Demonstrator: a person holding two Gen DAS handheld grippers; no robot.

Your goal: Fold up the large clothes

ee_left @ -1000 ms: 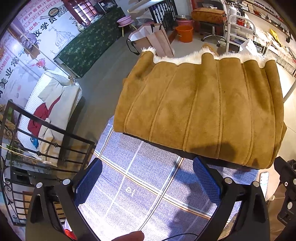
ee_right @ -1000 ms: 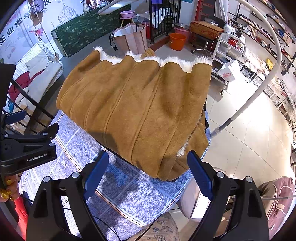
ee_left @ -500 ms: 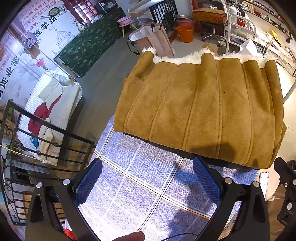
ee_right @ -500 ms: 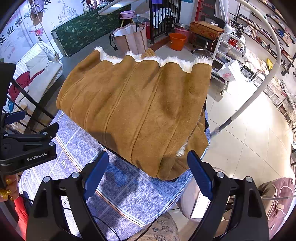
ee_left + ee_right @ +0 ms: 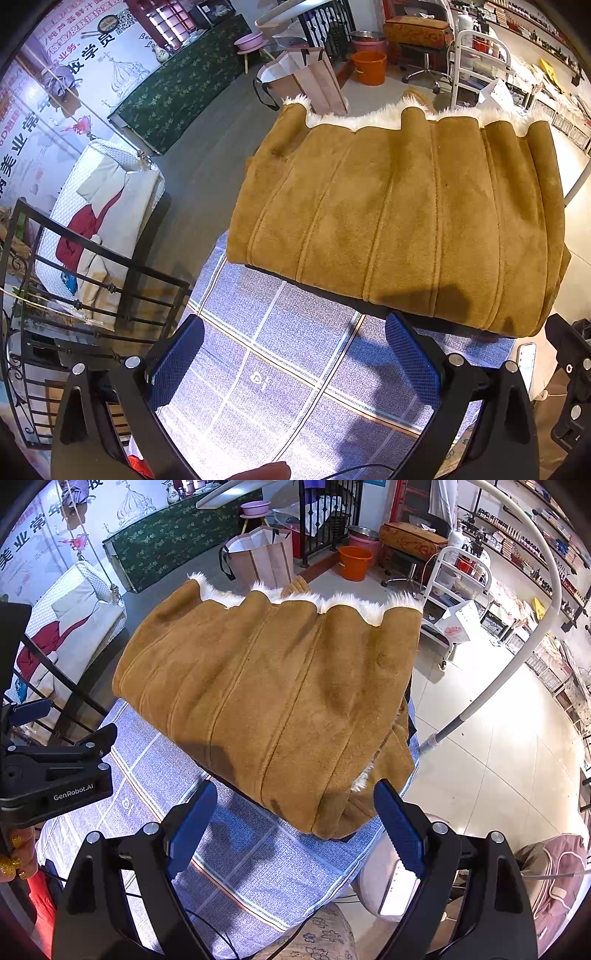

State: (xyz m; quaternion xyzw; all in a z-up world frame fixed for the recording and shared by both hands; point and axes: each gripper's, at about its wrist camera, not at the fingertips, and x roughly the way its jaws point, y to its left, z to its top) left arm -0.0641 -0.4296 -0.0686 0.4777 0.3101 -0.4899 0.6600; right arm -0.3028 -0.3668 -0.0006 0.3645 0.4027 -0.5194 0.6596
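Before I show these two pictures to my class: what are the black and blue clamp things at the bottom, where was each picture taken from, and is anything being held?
They are hand-held two-finger grippers, one in each of a person's hands, each carrying a camera looking along its fingers. One picture comes from the left gripper, the other from the right gripper. Both stand open and hold nothing. Ahead lies a folded brown coat with white fur trim, resting on a blue checked cloth.
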